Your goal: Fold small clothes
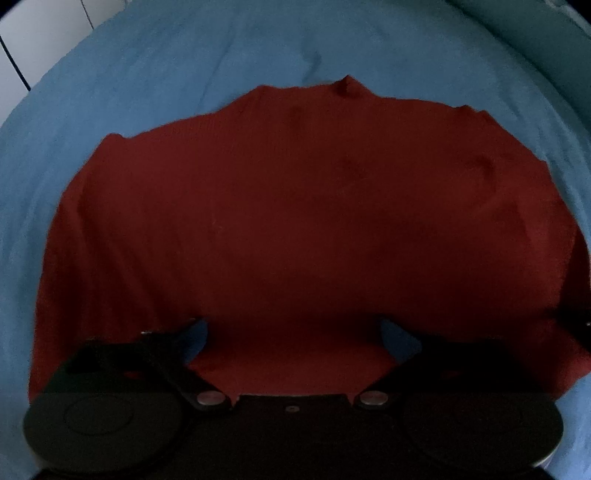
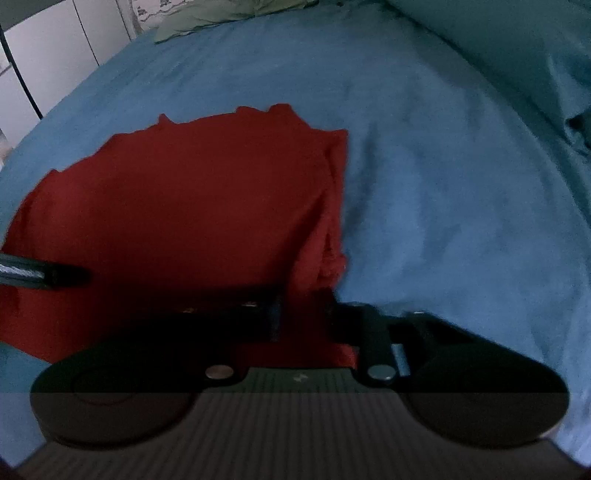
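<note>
A dark red garment (image 1: 295, 221) lies spread flat on the blue bed sheet (image 1: 184, 66). My left gripper (image 1: 293, 325) is open, low over the garment's near edge, with red cloth between its wide-apart fingers. In the right wrist view the garment (image 2: 184, 206) fills the left half, its right edge bunched in folds. My right gripper (image 2: 304, 306) is at the garment's near right corner with red cloth between its fingers, which stand a narrow gap apart; whether they pinch it is unclear. The left gripper's tip (image 2: 55, 275) pokes in from the left.
The blue sheet (image 2: 443, 184) stretches to the right and far side. A rumpled teal duvet (image 2: 517, 55) lies at the back right. A pale green cloth (image 2: 207, 22) lies at the bed's far edge, with white cupboard doors (image 2: 55, 44) beyond.
</note>
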Demonstrator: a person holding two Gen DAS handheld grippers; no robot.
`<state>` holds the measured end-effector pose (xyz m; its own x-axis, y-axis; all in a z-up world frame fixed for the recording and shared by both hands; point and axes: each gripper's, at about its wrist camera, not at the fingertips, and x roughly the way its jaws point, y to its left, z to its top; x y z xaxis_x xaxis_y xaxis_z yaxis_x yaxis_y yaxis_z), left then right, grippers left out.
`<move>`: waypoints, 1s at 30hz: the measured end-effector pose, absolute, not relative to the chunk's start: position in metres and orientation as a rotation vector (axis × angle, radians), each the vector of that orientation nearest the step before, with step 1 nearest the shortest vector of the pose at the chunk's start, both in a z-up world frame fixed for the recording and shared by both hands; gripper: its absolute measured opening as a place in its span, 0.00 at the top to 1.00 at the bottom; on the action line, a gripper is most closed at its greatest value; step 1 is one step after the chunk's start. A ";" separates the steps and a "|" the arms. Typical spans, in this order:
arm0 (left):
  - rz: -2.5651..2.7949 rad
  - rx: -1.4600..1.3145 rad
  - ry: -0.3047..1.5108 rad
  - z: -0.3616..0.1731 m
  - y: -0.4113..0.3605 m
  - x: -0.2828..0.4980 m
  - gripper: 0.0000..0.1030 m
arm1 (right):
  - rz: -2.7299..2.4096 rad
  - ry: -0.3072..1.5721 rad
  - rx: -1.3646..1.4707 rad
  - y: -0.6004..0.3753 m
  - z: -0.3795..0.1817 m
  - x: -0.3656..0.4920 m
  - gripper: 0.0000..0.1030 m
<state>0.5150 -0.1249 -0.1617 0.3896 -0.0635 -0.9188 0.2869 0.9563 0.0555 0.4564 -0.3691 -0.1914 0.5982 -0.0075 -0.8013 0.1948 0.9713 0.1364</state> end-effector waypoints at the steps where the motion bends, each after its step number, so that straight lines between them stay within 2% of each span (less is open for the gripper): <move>1: -0.227 0.210 1.156 -0.164 -0.124 0.517 0.00 | -0.125 0.923 0.251 -0.372 -0.190 0.457 0.75; 9: -0.260 0.178 1.184 -0.163 -0.116 0.525 0.00 | -0.164 0.843 0.592 -0.394 -0.160 0.454 0.78; 12: -0.282 0.122 1.169 -0.151 -0.099 0.527 0.07 | -0.106 0.772 0.663 -0.383 -0.131 0.463 0.79; 17: -0.250 0.104 1.071 -0.111 -0.037 0.521 0.07 | 0.156 0.666 0.651 -0.317 -0.067 0.503 0.79; 20: -0.220 0.134 1.039 -0.098 0.011 0.511 0.07 | 0.383 0.682 0.605 -0.249 -0.046 0.531 0.79; 23: -0.205 0.158 1.037 -0.101 0.054 0.497 0.07 | 0.577 0.808 0.497 -0.169 -0.058 0.557 0.79; 28: -0.195 0.139 1.092 -0.131 0.099 0.476 0.07 | 0.629 1.072 0.311 -0.068 -0.150 0.580 0.79; 30: -0.193 0.123 1.101 -0.140 0.108 0.467 0.07 | 0.617 1.096 0.300 -0.055 -0.169 0.578 0.79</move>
<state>0.4673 0.1080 -0.1395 0.4383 -0.0942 -0.8939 0.2158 0.9764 0.0030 0.5781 -0.0554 -0.1690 0.3136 0.6016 -0.7347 -0.3163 0.7957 0.5165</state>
